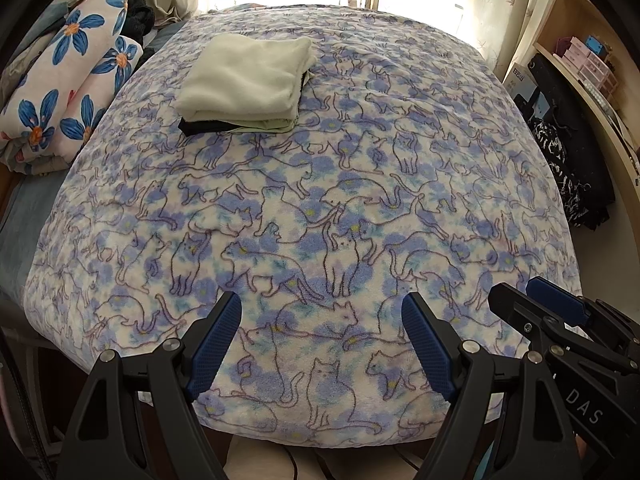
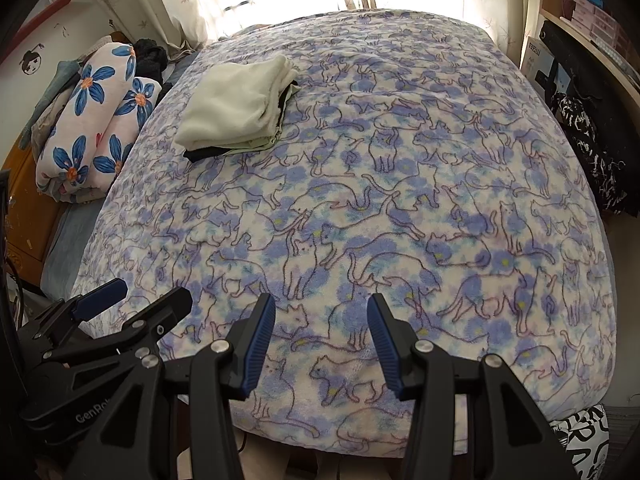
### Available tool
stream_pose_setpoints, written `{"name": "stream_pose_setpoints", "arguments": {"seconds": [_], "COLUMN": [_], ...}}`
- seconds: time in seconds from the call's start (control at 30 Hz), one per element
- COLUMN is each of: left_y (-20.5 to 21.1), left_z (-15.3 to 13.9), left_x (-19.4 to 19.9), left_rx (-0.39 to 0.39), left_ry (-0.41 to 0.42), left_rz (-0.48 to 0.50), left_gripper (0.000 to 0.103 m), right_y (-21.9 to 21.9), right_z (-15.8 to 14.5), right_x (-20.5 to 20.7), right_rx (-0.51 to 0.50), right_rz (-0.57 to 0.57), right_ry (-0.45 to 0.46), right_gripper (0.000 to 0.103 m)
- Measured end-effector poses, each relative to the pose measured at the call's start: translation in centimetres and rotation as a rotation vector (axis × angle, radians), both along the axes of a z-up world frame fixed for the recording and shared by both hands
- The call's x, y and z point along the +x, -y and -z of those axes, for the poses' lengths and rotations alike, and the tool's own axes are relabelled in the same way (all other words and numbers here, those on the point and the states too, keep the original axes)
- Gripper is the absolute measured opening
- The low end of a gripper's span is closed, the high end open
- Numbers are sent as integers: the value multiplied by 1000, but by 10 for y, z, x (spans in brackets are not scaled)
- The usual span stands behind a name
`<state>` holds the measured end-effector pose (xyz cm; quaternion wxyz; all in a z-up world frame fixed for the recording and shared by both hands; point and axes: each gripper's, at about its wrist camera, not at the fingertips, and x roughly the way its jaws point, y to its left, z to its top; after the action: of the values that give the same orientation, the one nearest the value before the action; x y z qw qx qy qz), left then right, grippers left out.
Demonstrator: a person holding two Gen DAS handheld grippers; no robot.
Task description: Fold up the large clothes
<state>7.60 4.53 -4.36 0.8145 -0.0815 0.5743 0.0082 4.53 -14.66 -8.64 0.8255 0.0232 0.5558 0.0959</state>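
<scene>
Both tongs hang released and empty above the near edge of the bed (image 1: 120, 312): the left tongs (image 1: 322, 344) spread wide, the right tongs (image 2: 322, 340) narrower. A folded stack (image 1: 244, 80) already sits far off on the cat-print blanket (image 2: 400, 200). The next garment probably lies among the heap (image 2: 52, 92) left of the bed; the person should pick it by a seam and spread it flat first.

My right tool (image 1: 554, 312) has "DAS" printed on its body, my left tool (image 2: 140, 294) shows "GenRo", cut off.
</scene>
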Motion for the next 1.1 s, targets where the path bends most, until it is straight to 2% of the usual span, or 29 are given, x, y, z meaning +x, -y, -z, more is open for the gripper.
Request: {"name": "stream_pose_setpoints", "arguments": {"seconds": [1.1], "left_y": [1], "left_z": [0], "left_x": [2], "left_rx": [6], "left_ry": [-4], "left_rz": [4], "left_gripper": [81], "right_y": [0], "right_z": [1], "right_x": [1], "right_rx": [1], "right_rz": [8], "right_ry": [-7], "right_gripper": [48]}}
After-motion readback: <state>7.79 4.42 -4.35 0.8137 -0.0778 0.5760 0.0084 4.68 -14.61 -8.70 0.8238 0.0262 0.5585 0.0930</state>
